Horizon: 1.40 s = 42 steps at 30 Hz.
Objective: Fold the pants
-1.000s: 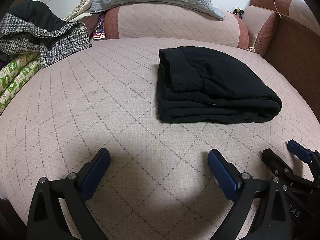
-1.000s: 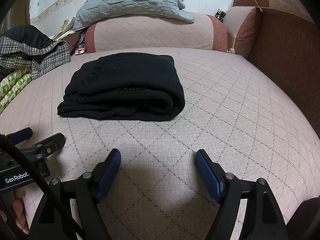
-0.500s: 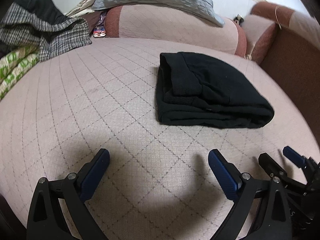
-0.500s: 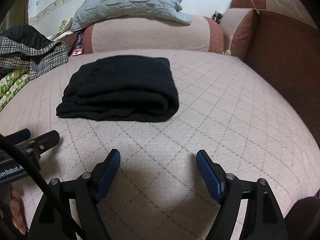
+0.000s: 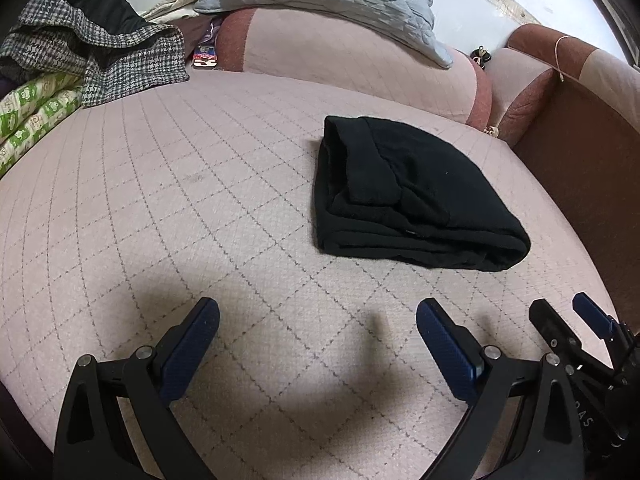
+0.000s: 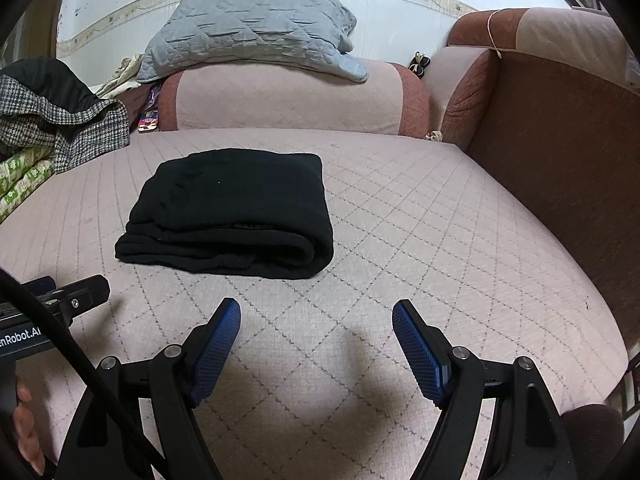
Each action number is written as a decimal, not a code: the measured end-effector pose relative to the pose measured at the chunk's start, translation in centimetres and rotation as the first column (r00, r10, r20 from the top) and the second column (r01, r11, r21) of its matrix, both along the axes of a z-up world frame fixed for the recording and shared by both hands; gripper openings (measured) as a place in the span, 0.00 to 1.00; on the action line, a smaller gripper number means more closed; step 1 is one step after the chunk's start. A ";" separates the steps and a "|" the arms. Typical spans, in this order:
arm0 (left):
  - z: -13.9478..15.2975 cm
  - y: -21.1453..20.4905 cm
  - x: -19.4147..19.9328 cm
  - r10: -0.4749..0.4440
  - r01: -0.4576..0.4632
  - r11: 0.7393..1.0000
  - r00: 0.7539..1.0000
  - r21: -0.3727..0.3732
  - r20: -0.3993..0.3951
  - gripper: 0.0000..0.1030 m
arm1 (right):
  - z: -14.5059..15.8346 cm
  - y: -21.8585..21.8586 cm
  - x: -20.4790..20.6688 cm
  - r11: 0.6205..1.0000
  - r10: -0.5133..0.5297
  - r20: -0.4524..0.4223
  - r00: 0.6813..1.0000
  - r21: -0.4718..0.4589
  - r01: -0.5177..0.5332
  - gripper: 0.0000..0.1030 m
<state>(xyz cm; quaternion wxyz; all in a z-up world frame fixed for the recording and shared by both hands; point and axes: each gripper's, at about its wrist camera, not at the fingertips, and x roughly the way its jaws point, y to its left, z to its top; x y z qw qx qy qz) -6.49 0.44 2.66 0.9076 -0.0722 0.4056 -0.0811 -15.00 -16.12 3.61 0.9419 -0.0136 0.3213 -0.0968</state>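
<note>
The black pants (image 5: 404, 196) lie folded in a thick rectangular stack on the pink quilted sofa seat (image 5: 180, 208); they also show in the right wrist view (image 6: 236, 208). My left gripper (image 5: 318, 316) is open and empty, near the seat's front edge, short of the stack. My right gripper (image 6: 316, 314) is open and empty, also in front of the stack. The right gripper's fingertips (image 5: 592, 316) show at the right of the left wrist view. The left gripper's fingers (image 6: 86, 288) show at the left of the right wrist view.
A grey quilted pillow (image 6: 248, 36) rests on the backrest bolster (image 6: 288, 100). A houndstooth garment (image 5: 100, 52) and green-printed bedding (image 5: 32, 112) pile at the left. A brown armrest (image 6: 560, 148) bounds the right side.
Both grippers have drawn back and lifted a little from the folded pants, which look smaller and farther away. The pants have not moved. Both jaws stay open.
</note>
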 end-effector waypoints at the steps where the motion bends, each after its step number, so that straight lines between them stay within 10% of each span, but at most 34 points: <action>1: 0.1 0.0 0.0 -0.002 0.002 1.000 1.000 -0.004 0.001 0.96 | 0.0 0.1 0.0 1.000 0.001 -0.001 1.000 -0.003 -0.001 0.80; 26: 2.6 0.9 0.7 -0.037 0.037 0.993 0.999 -0.112 -0.003 0.96 | 1.4 -1.3 0.5 0.999 -0.037 0.019 0.999 0.016 0.037 0.80; 33: 4.8 0.9 6.7 -0.123 0.117 0.982 0.992 -0.145 -0.027 0.96 | 4.8 -6.8 5.5 0.982 -0.018 0.027 0.999 0.190 0.012 0.81; 42: 2.1 -1.2 15.3 -0.225 0.178 0.948 0.961 -0.264 -0.161 0.96 | 2.4 -9.8 17.0 0.866 0.200 -0.090 0.976 0.482 -0.133 0.77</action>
